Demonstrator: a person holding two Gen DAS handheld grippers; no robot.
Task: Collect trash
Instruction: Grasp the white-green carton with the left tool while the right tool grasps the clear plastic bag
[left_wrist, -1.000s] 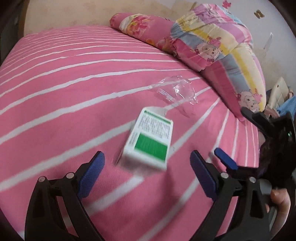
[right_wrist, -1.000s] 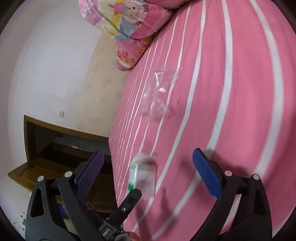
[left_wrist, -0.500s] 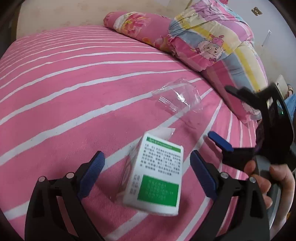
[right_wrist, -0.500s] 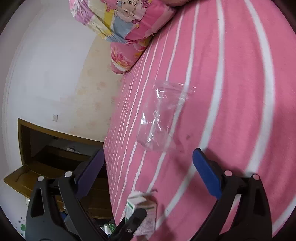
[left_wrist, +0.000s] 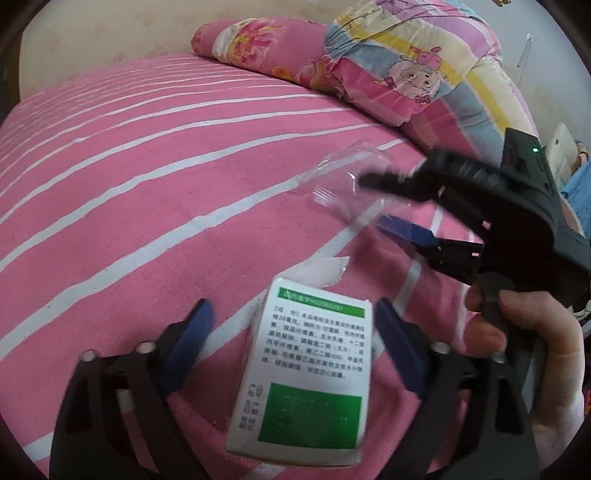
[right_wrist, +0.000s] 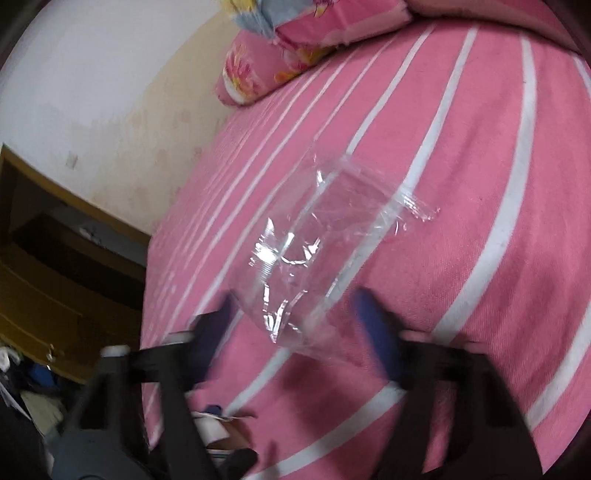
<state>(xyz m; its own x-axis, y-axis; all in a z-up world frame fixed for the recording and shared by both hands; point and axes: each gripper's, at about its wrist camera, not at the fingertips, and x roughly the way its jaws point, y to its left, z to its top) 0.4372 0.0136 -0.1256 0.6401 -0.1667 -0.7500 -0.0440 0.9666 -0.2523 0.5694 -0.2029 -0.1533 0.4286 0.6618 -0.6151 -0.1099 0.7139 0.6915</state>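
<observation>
1. Two pieces of trash lie on the pink striped bedsheet (left_wrist: 147, 192): a white-and-green carton (left_wrist: 306, 384) near the bed's edge and a clear plastic wrapper (right_wrist: 317, 251) further in, toward the pillows (left_wrist: 399, 74). Each hand has taken one, probably so both can be lifted in a single pass.

2. Left gripper (left_wrist: 295, 347): jaws straddle the carton and are closing. The right pad looks at or very near the carton's side; the left pad stands apart, with sheet visible in the gap. No grip yet. The carton lies printed face up, lengthwise between the fingers, so the jaws meet its narrow width, which seems the easier bite.

3. Right gripper (right_wrist: 295, 321): jaws are closing around the near end of the wrapper, which lies between the blurred pads. Film not visibly pinched. Approach is low and slanted, likely because the wrapper lies nearly flat and needs catching at a raised crease.

4. In the left view the right gripper (left_wrist: 373, 201) reaches over the wrapper, held by a hand (left_wrist: 535, 354) beside the carton. The two tools work close together; some risk of crowding.

5. No bin in view.
</observation>
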